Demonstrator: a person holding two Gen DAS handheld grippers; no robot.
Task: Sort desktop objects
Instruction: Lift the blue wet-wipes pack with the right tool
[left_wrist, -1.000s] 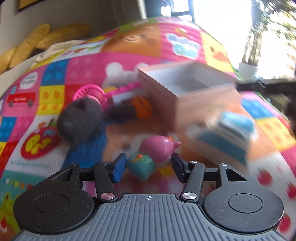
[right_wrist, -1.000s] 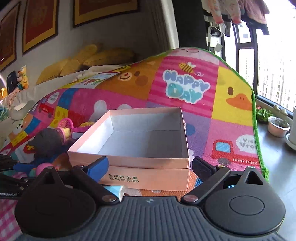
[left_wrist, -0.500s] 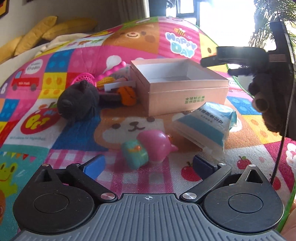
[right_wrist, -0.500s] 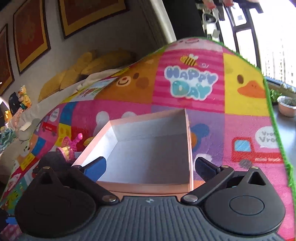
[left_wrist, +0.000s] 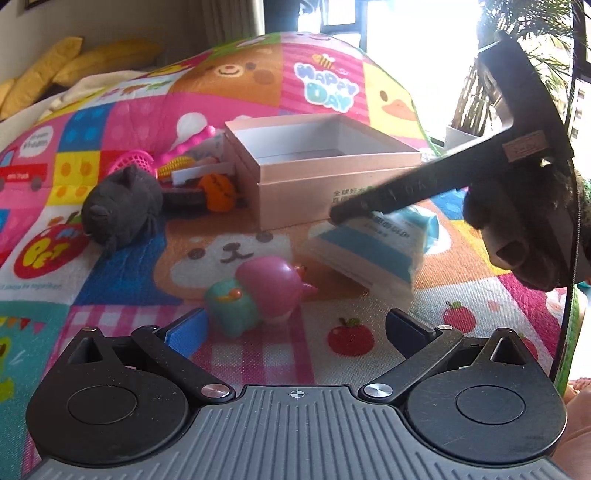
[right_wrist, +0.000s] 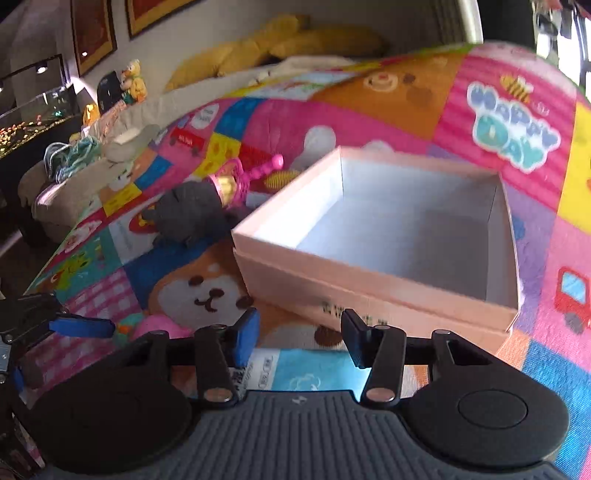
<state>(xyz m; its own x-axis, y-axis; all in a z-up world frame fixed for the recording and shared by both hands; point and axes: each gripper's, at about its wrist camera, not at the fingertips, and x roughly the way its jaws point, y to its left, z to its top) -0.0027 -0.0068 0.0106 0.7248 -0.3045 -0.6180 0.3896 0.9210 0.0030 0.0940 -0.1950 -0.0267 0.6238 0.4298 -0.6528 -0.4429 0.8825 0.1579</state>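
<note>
An open, empty pink cardboard box (left_wrist: 325, 173) (right_wrist: 388, 236) stands on the colourful play mat. A pink-and-teal toy (left_wrist: 258, 291) lies just ahead of my left gripper (left_wrist: 295, 328), which is open and empty. A blue-and-white tissue pack (left_wrist: 373, 251) lies in front of the box, tilted up. My right gripper (right_wrist: 297, 334) hangs over the pack (right_wrist: 306, 373), its jaws half closed with nothing between the fingertips. Its finger (left_wrist: 391, 192) touches the pack's top in the left wrist view.
A dark grey plush cat (left_wrist: 122, 206) (right_wrist: 192, 210) lies left of the box. Behind it lie a pink comb toy (right_wrist: 240, 177), toy corn (left_wrist: 175, 170), an orange toy (left_wrist: 218, 192) and a white card. Yellow cushions (right_wrist: 280, 48) lie beyond the mat.
My right gripper came down from above the box to the tissue pack and its jaws narrowed. My left gripper opened, let go of the pink-and-teal toy and drew back.
</note>
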